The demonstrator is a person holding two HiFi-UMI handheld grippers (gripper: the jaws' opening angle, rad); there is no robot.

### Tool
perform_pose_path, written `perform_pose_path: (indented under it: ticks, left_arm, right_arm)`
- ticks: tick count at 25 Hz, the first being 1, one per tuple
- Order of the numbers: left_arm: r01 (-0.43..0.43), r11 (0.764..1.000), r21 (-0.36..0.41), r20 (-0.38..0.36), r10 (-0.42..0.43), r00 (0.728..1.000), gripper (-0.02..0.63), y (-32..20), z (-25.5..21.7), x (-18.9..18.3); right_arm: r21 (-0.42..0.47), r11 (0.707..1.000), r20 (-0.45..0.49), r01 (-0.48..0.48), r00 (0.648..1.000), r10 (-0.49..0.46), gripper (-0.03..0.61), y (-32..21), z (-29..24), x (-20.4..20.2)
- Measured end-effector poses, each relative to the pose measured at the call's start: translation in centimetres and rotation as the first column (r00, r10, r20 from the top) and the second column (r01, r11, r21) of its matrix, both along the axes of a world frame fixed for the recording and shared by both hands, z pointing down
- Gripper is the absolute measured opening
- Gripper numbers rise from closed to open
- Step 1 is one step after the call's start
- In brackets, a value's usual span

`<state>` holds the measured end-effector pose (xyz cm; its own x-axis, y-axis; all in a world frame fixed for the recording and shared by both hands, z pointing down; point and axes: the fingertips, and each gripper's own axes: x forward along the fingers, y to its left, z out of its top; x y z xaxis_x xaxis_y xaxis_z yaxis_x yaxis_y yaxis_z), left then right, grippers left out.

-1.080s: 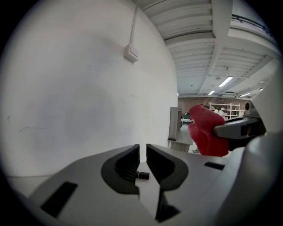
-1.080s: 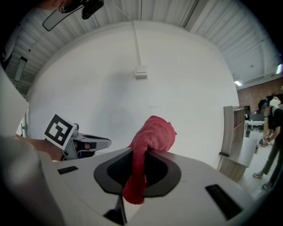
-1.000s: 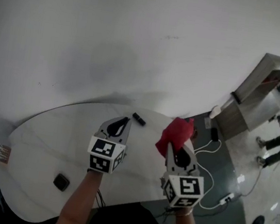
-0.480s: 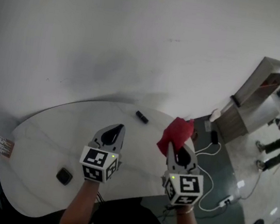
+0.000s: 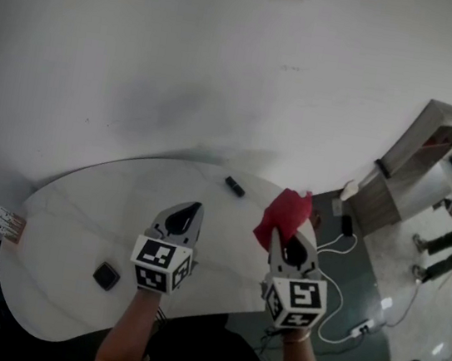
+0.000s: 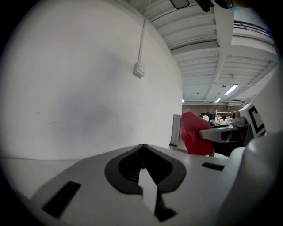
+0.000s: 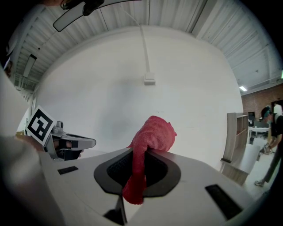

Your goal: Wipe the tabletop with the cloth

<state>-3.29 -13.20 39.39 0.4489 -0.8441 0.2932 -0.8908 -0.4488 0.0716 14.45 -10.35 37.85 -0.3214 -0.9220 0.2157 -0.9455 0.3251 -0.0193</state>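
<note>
Tabletop (image 5: 79,204) with black stick (image 5: 234,186), square puck (image 5: 106,275)

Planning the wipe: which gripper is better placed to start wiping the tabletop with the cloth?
Right. The right gripper holds the red cloth above the tabletop; the left gripper is shut and empty.

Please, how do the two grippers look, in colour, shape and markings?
The left gripper and right gripper look alike: pale grey shells tapering to a point, with black ribbed pads in a dark opening. Each carries a white cube with black square markers. No sleeves show.
</note>
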Motion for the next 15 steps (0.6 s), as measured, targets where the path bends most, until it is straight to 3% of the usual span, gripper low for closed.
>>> perform_pose_path:
  ticks: [15]
  left_arm:
    - [-0.012,1.000,-0.005,-0.007,0.012,1.000,0.003,0.2,0.2,1.1]
  right_arm:
    - [-0.012,1.000,-0.012,0.005,1.000,-0.005,0.046,0.3,0.2,0.3]
